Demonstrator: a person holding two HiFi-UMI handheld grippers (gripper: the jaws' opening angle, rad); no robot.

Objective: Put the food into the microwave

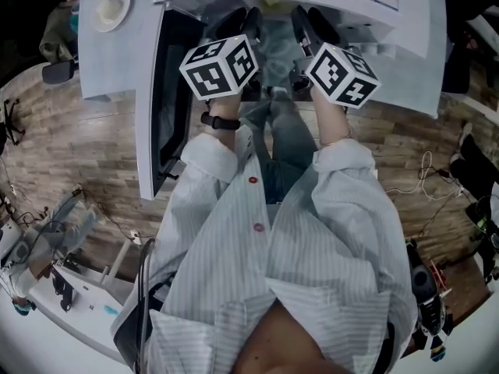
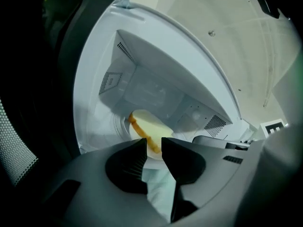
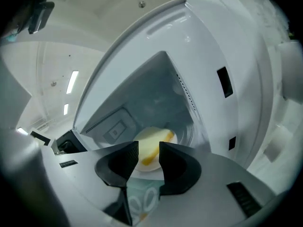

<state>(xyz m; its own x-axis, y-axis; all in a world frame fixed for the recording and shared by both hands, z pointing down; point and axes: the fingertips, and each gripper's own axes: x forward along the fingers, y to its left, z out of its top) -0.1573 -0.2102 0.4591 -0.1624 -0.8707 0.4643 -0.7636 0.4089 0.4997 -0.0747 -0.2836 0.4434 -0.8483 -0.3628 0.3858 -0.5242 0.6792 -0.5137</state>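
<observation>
The white microwave stands open, its door swung out to the left. Inside, a slice of pale yellow food with an orange edge lies on a white plate on the turntable. My left gripper and right gripper hang side by side at the oven's mouth, pointing in and slightly down. Both are open with nothing between the jaws. The plate shows through each gap, farther in.
A white dish sits on the counter left of the microwave. The open door stands close beside my left gripper. Below is wooden floor, with cables and equipment at the left and more gear at the right.
</observation>
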